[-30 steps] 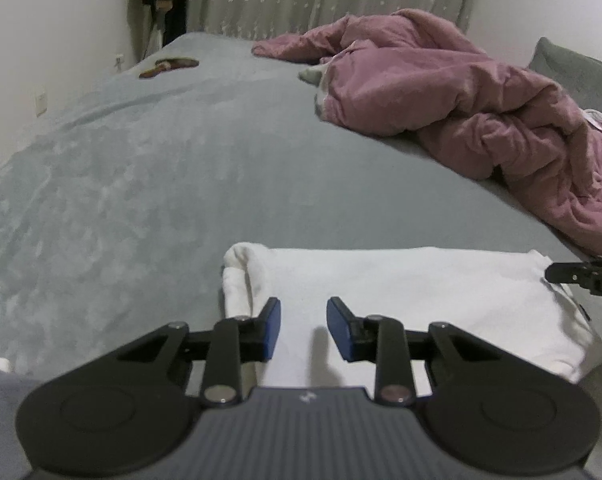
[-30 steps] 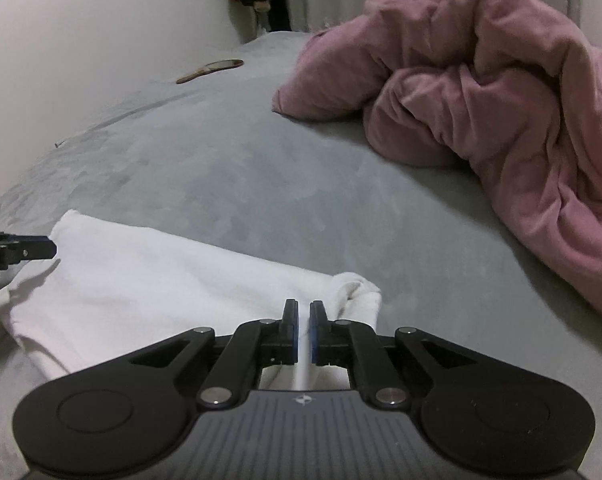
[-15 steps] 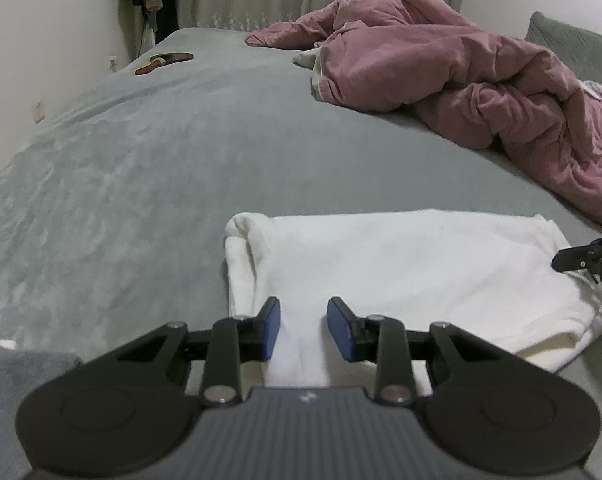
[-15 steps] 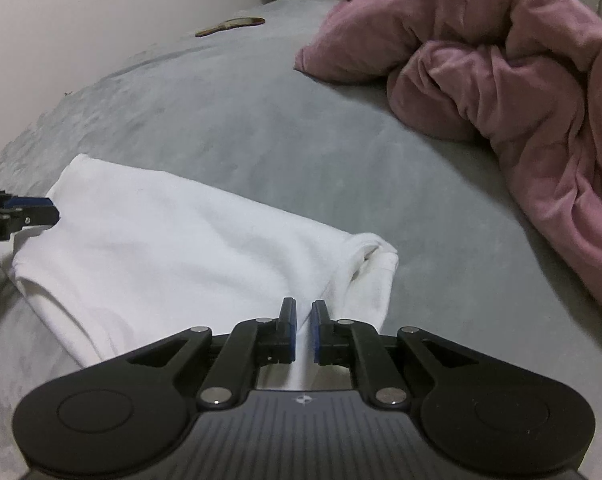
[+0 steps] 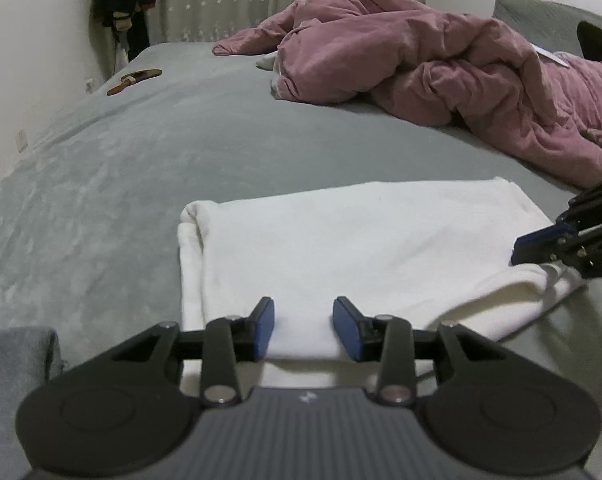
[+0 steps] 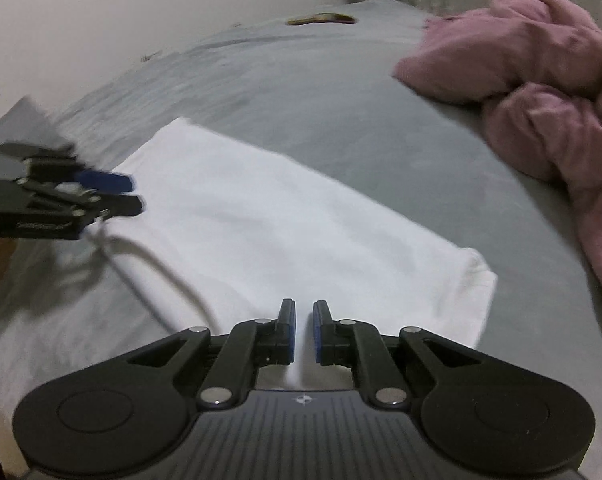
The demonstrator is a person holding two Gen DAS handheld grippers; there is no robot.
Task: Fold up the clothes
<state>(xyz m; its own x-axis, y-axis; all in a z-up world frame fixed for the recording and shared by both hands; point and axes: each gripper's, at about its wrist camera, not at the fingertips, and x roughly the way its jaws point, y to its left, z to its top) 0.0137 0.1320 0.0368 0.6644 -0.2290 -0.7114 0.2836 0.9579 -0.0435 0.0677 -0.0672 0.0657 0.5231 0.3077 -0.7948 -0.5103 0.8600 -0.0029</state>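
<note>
Meanwhile, the near edge of the folded white garment (image 5: 353,240) is straddled by the left gripper (image 5: 303,330) and right gripper (image 6: 304,330) — both jaws opening, cloth between unpinched — on the grey bed (image 5: 141,152).

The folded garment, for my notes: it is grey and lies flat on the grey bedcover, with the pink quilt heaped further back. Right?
Not quite. The folded garment is white, not grey, as the left wrist view shows. The rest holds: it lies flat on the grey bedcover, with the pink quilt heaped further back.
</note>
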